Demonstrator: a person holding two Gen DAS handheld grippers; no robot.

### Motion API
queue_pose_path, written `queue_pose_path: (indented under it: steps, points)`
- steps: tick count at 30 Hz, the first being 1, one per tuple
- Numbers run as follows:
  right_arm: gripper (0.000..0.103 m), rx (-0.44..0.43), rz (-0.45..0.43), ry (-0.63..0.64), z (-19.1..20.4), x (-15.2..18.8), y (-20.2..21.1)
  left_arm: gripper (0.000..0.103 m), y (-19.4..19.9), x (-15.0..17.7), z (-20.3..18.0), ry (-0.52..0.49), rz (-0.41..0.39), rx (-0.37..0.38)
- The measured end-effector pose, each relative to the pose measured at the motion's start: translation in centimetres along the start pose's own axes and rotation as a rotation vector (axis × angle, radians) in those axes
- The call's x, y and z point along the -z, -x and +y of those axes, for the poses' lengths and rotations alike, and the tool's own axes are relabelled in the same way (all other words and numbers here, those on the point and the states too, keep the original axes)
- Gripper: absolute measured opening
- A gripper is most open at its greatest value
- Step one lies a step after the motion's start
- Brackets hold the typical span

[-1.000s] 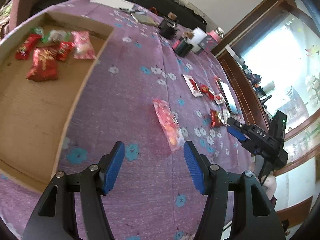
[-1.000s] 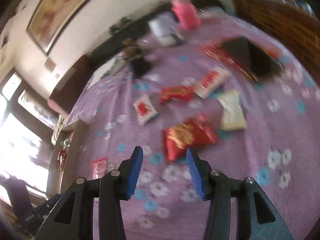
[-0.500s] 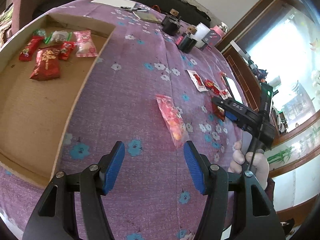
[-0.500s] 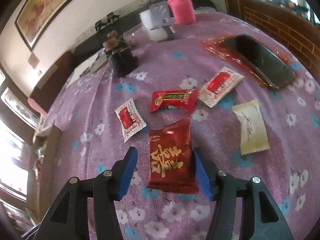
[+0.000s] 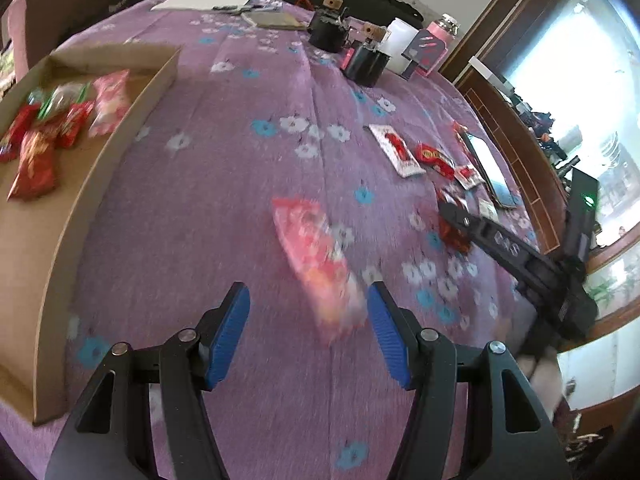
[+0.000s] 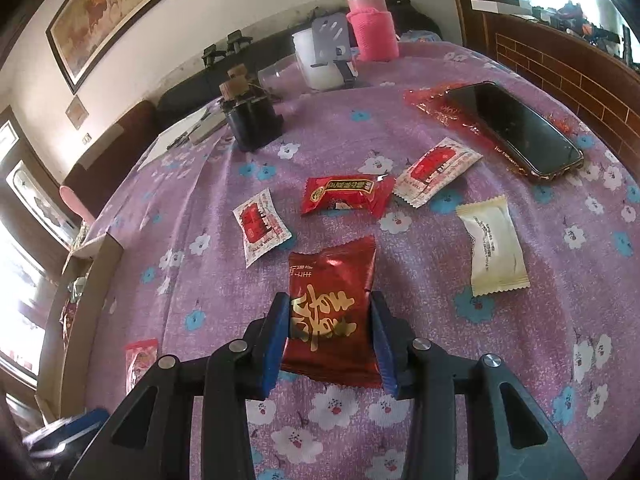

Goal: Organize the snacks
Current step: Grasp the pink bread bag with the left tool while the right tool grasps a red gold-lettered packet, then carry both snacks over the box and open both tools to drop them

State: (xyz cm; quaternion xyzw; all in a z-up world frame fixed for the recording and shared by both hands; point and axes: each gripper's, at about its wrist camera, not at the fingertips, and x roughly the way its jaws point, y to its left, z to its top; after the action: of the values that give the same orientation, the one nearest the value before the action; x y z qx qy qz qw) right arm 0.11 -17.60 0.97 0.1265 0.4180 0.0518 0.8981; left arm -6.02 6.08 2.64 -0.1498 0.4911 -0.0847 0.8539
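My left gripper [image 5: 308,332] is open above the purple flowered cloth, with a pink snack packet [image 5: 318,268] lying just ahead between its fingertips, blurred. A cardboard box [image 5: 120,136] at the left holds several red and pink snacks [image 5: 60,120]. My right gripper [image 6: 330,340] has its blue pads on both sides of a dark red packet with gold writing [image 6: 330,312], touching or nearly touching it as it lies on the cloth. The right gripper also shows in the left wrist view [image 5: 452,216].
Loose snacks lie ahead of the right gripper: a red wrapper [image 6: 344,196], two white-and-red sachets [image 6: 260,226] [image 6: 436,170], a cream packet [image 6: 490,244]. A phone [image 6: 516,128] lies at the right. Black holders [image 6: 252,120], a pink bottle [image 6: 370,20] and a white cup [image 6: 316,60] stand at the back.
My right gripper has moved down and forward over the dark red packet and narrowed around it. My left gripper has advanced toward the pink packet, which now lies between its tips.
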Motion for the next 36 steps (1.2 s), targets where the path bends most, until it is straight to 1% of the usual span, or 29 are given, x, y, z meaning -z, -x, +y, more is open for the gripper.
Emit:
queue_pose_path:
  steps: [4,5,7,11,12,14,15,17,20,25,27,28,31,34,36]
  points:
    - [0.043,-0.017,0.002,-0.009,-0.4,-0.1,0.0,0.06,-2.2,-1.1,-0.9,-0.032,-0.006,-0.055]
    - [0.043,-0.021,0.003,-0.012,-0.4,-0.1,0.1,0.06,-2.4,-1.3,-1.3,-0.05,-0.024,-0.077]
    - [0.043,-0.03,0.004,-0.019,-0.6,0.0,0.1,0.06,-2.9,-1.4,-1.9,-0.085,-0.032,-0.109]
    - [0.043,-0.038,0.006,-0.025,-0.6,-0.1,0.2,0.06,-3.3,-1.1,-2.9,-0.156,-0.065,-0.173]
    - [0.043,-0.038,0.006,-0.024,-0.6,-0.1,0.2,0.06,-3.4,-0.7,-3.2,-0.183,-0.076,-0.199]
    - [0.043,-0.038,0.006,-0.025,-0.6,-0.1,0.2,0.04,-3.6,-0.1,-3.9,-0.236,-0.102,-0.264]
    - [0.043,-0.037,0.005,-0.024,-0.6,-0.1,0.3,0.03,-3.4,-0.1,-4.0,-0.245,-0.103,-0.257]
    - [0.042,-0.03,0.002,-0.019,-0.5,0.0,0.3,0.029,-3.2,-0.1,-3.7,-0.221,-0.095,-0.243]
    - [0.041,-0.028,-0.004,-0.014,-0.3,0.0,0.3,0.029,-2.2,-0.2,-2.9,-0.185,-0.094,-0.187]
    - [0.04,-0.019,-0.035,0.013,0.2,0.1,0.8,0.029,0.8,-0.1,-1.6,-0.122,-0.134,-0.112]
    - [0.04,-0.008,-0.042,0.024,0.4,0.2,0.9,0.029,2.2,0.1,-0.6,-0.089,-0.148,-0.069]
    - [0.04,-0.003,-0.043,0.025,0.4,0.2,0.9,0.029,2.7,0.2,-0.3,-0.077,-0.154,-0.062]
    - [0.041,0.008,-0.048,0.017,0.3,0.2,0.9,0.029,4.9,0.4,1.9,-0.017,-0.183,-0.026]
    - [0.041,0.017,-0.06,0.014,0.1,0.2,1.0,0.03,7.5,0.7,4.7,0.034,-0.224,-0.049]
    - [0.04,0.005,-0.072,0.024,0.5,0.1,1.4,0.03,9.1,0.9,7.1,0.07,-0.246,-0.081]
